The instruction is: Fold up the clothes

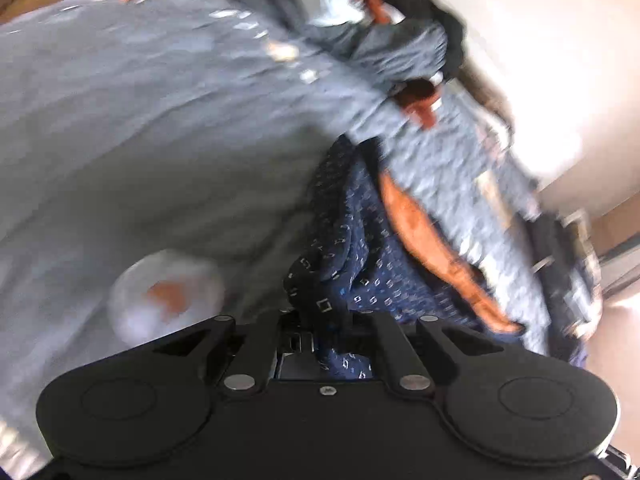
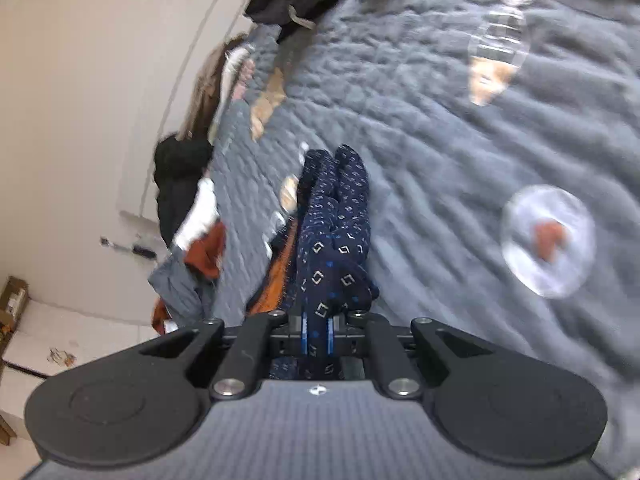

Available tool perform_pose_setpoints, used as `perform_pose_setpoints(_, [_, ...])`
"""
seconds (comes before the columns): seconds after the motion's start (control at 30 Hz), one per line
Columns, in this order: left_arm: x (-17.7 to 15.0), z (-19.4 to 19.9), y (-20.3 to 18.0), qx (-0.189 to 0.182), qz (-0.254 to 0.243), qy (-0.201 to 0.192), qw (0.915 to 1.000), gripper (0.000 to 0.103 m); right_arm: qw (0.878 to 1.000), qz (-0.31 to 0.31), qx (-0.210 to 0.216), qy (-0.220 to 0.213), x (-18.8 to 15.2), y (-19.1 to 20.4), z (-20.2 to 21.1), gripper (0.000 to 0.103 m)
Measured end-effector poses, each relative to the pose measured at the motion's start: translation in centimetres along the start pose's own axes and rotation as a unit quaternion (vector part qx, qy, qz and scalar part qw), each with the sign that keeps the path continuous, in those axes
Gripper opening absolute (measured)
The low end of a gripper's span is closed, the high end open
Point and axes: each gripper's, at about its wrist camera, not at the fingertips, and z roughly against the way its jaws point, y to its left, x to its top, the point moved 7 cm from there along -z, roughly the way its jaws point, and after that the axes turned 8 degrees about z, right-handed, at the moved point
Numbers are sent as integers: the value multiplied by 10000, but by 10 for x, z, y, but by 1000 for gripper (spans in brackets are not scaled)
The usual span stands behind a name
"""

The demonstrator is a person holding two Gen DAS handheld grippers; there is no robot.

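Observation:
A navy garment with small white and blue square prints [image 1: 352, 240] stretches over the grey quilted bedspread [image 1: 140, 140]. My left gripper [image 1: 320, 320] is shut on one end of it, the cloth bunched between the jaws. In the right wrist view the same navy garment [image 2: 332, 232] runs away from me in a long bunched strip, and my right gripper [image 2: 318, 328] is shut on its near end. An orange cloth [image 1: 432, 240] lies beside and partly under the navy garment; the orange cloth [image 2: 280, 276] shows at the left in the right wrist view too.
A heap of grey, rust and black clothes [image 1: 392, 48] lies at the bed's far edge by a pale wall [image 1: 560, 60]. The same clothes heap [image 2: 192, 232] hangs over the bed's left edge. Round cartoon prints [image 2: 548, 240] mark the bedspread. Cardboard boxes [image 2: 14, 300] sit on the floor.

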Motion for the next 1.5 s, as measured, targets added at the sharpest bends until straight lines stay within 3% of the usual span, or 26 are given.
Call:
perform_pose_setpoints(0.13, [-21,14,16,425,-252,258,9984,7,9988,-8,-409,268,-31,-33,14,8])
perform_pose_setpoints(0.23, [-32,8,28,779,-191,398,9960,13,9976,165,-648,192,-45,-49,19,11])
perform_pose_setpoints(0.27, [-32,9,32,923,-222,343,9949,16,9969,276,-724,121,-46,-51,20,11])
perform_pose_setpoints(0.33, [-27,18,34,1150,-386,80,9926,32,9951,511,-846,35,-45,-48,23,17])
perform_pose_setpoints(0.37, [-23,25,33,1207,-504,-98,9914,32,9943,605,-873,-8,-42,-46,27,20])
perform_pose_setpoints(0.5, [-1,56,18,1099,-1041,-694,9860,39,9854,1296,-1024,-412,-22,-26,49,44])
perform_pose_setpoints(0.6, [8,70,-5,820,-1736,-924,9770,44,9720,1978,-1041,-724,-1,-2,60,48])
perform_pose_setpoints(0.67, [4,70,-26,638,-2410,-973,9635,46,9625,2407,-943,-817,12,16,62,51])
perform_pose_setpoints(0.7, [-1,67,-38,552,-2840,-989,9521,46,9570,2620,-894,-863,19,24,63,52])
perform_pose_setpoints(0.77, [-15,57,-62,370,-3688,-976,9236,47,9445,3076,-749,-873,29,44,61,53])
perform_pose_setpoints(0.87, [-41,34,-93,132,-4618,-871,8826,47,9288,3668,-348,-388,23,76,23,55])
perform_pose_setpoints(1.03, [-68,-23,-133,34,-5656,-675,8219,47,9308,3653,62,86,19,105,-54,56])
perform_pose_setpoints(1.1, [-76,-48,-142,95,-5994,-624,7980,47,9250,3791,164,199,14,109,-76,56])
perform_pose_setpoints(1.13, [-79,-59,-145,118,-6099,-555,7904,47,9211,3879,209,260,11,109,-84,56])
perform_pose_setpoints(1.3, [-93,-96,-142,146,-6310,-50,7756,44,9164,3970,325,390,1,101,-99,56])
perform_pose_setpoints(1.4, [-94,-104,-141,142,-6317,160,7749,21,9157,3970,423,457,-1,96,-102,56])
perform_pose_setpoints(1.5, [-88,-103,-144,151,-6328,156,7740,10,9188,3897,486,400,3,92,-103,56])
